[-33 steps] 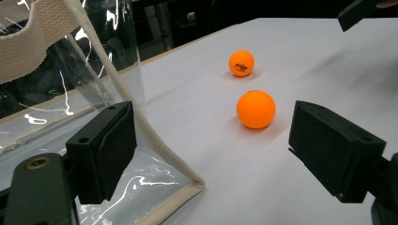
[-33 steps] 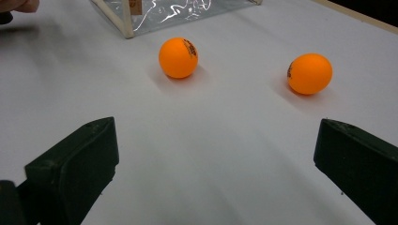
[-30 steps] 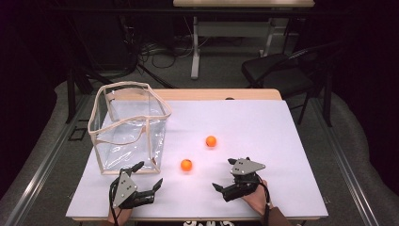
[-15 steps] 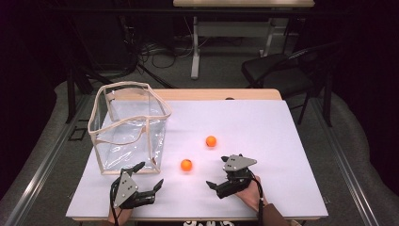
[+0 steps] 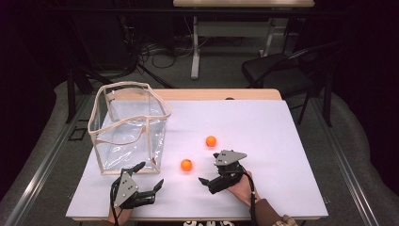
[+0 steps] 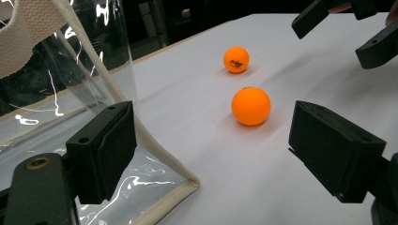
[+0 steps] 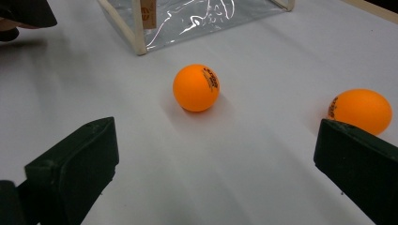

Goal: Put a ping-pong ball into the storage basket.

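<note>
Right gripper [image 5: 210, 176] jaws wide open, empty, aimed at the near ball [image 5: 187, 165] on the table [image 5: 282, 155]. Left gripper [image 5: 149, 177] likewise open and empty beside the bag [image 5: 127, 127]. Far ball [image 5: 211, 141] lies just beyond.

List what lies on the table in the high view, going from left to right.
Clear bag → left gripper → near ball → far ball → right gripper, whose body lies furthest right.

Blk chair [image 5: 277, 70] & cables [image 5: 155, 52] behind table [image 5: 282, 141].
</note>
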{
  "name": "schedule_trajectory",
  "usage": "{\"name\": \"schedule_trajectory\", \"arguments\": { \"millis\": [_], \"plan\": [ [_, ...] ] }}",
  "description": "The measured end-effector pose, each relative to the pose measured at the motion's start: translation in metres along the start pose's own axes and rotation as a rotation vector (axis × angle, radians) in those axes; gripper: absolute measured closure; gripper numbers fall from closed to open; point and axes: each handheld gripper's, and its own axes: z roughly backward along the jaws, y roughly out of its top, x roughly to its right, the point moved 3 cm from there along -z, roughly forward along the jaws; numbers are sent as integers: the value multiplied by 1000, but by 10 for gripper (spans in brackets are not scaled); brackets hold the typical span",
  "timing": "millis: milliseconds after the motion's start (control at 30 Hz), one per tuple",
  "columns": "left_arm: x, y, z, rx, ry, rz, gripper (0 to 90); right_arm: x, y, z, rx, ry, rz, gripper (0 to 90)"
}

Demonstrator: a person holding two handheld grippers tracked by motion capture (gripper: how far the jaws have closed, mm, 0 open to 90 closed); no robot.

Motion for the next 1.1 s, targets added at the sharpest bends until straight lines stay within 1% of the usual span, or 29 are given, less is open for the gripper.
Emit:
{"name": "schedule_trajectory", "arguments": {
  "millis": [233, 500, 667, 833, 1100],
  "plan": [
    [1, 0, 0, -2, -2, 2, 154, -1, 6, -10, -6, 15, -1, 0],
    [1, 0, -1, -6, 4, -1, 154, -1, 11, -18, -8, 19, -4, 0],
    [1, 0, -1, -4, 5, -1, 154, -2, 12, -23, -18, 22, -2, 0],
    [1, 0, -1, -4, 6, -2, 154, -1, 13, -28, -17, 19, -3, 0],
    [1, 0, -1, -5, 6, -1, 154, -1, 16, -35, -23, 27, -1, 0]
  ]
}}
